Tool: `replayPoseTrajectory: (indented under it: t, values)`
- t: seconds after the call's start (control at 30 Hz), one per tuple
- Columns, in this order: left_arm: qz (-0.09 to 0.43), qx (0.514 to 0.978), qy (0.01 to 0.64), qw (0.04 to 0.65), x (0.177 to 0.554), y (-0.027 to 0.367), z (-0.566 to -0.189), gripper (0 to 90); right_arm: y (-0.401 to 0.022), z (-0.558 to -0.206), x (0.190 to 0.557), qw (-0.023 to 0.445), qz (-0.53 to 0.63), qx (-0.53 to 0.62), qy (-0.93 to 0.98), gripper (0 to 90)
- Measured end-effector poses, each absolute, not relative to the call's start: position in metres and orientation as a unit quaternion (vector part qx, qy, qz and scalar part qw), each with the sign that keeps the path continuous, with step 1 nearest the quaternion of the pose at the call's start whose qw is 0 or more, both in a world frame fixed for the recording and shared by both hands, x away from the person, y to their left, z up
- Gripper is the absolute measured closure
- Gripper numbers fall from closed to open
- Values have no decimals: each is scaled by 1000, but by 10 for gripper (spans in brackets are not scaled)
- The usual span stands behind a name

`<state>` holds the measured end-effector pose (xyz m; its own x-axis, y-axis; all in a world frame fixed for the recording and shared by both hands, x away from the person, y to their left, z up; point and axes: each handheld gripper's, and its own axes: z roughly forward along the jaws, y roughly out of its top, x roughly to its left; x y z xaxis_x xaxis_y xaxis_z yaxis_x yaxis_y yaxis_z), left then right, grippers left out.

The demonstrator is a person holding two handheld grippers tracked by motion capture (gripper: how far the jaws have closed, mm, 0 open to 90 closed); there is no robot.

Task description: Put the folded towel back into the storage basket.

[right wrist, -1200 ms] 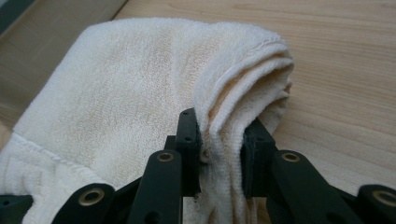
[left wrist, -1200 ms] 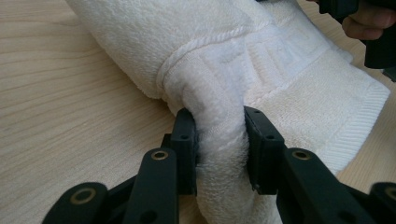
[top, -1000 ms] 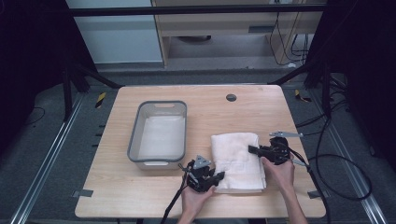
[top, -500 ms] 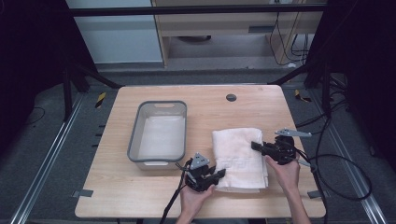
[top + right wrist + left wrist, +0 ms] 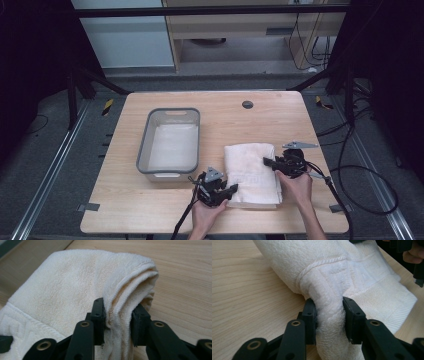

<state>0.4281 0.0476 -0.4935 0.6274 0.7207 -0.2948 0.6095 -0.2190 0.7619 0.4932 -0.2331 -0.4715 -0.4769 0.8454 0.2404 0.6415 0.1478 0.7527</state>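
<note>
Since a second ago the right gripper (image 5: 270, 162) has slid toward the right edge of the folded towel (image 5: 251, 170) on the desk (image 5: 125, 210); both it and the left gripper (image 5: 231, 190) now pinch towel folds, likely ready to lift.

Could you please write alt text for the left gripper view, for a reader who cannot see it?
The left gripper pinches a thick fold of a white towel between its two black jaws, close to the camera. The towel lies folded on a light wooden table, and part of the person's other hand with its gripper sits at the upper right corner.
</note>
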Motion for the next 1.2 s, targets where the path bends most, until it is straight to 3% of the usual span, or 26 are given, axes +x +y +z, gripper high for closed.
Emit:
replayPoseTrajectory:
  t: [0.03, 0.07, 0.1, 0.2, 0.37, 0.6, 0.83, 1.2]
  values:
    - [76, 784, 427, 445, 428, 46, -493, 567, -233, -473, 493, 128, 416, 496, 751, 595]
    - [76, 784, 427, 445, 428, 46, -493, 528, -233, -473, 493, 128, 416, 496, 751, 595]
    - [96, 789, 422, 437, 428, 45, -492, 492, -233, -474, 493, 146, 408, 492, 755, 522]
    - [102, 794, 416, 431, 428, 44, -492, 415, -232, -478, 495, 154, 395, 491, 761, 470]
    - [90, 801, 416, 422, 433, 41, -496, 316, -232, -486, 498, 147, 392, 500, 758, 421]
    - [53, 809, 408, 421, 434, 33, -503, 264, -228, -494, 502, 121, 389, 515, 754, 444]
    - [53, 811, 407, 418, 432, 31, -502, 329, -228, -496, 502, 87, 399, 522, 749, 578]
    - [12, 805, 407, 432, 434, 36, -501, 621, -230, -493, 503, 59, 406, 529, 743, 714]
